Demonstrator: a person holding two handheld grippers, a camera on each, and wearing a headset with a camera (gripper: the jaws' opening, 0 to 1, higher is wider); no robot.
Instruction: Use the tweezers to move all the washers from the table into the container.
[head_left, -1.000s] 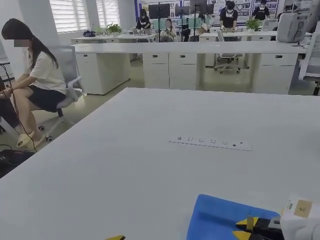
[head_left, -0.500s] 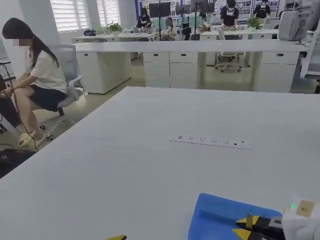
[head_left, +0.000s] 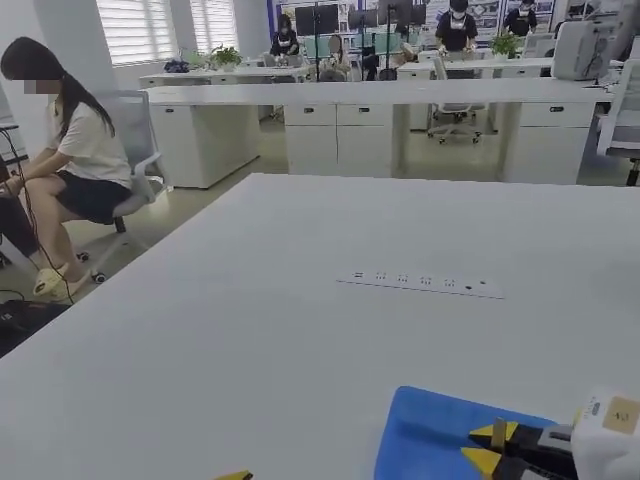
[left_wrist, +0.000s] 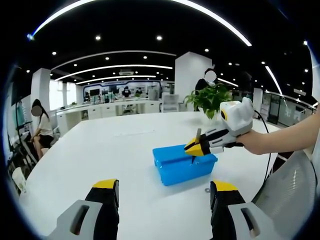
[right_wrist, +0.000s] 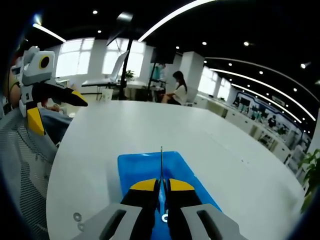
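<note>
**Tweezers clamped over the container: slip and spill hazards**

**Head view.** The right gripper (head_left: 482, 448) hangs over the near part of the blue container (head_left: 425, 430), which stands on the white table (head_left: 250, 330). Its jaws are pinched on the tweezers (head_left: 498, 431); a short grey stub of them rises just above the yellow tips.

**Left gripper view.** The left gripper (left_wrist: 164, 195) has its jaws spread wide with nothing between them. The container lies ahead of it, and the right gripper is beyond and to its right. The tweezers cross the right gripper's tips. Their long axis is steep, close to upright, and the lower end points down into the container. One washer (left_wrist: 207, 190) lies on the table just beside the left gripper's right jaw, between that jaw and the container. Whether the tweezers carry anything is too small to tell.

**Right gripper view.** The tweezers show as a thin line rising between the clamped jaws, directly over the container. Two washers (right_wrist: 76, 217) lie on the table, low and to the left of these jaws, outside the container wall.

**Hazards, as judged.**
- The hold is a narrow pinch across a thin tool, so the tweezers may pivot or slide when pressed against the table.
- Flat washers may skid away instead of lifting, or drop short of the rim.
- The spread left gripper is close to the loose washer and could nudge it away.
</note>
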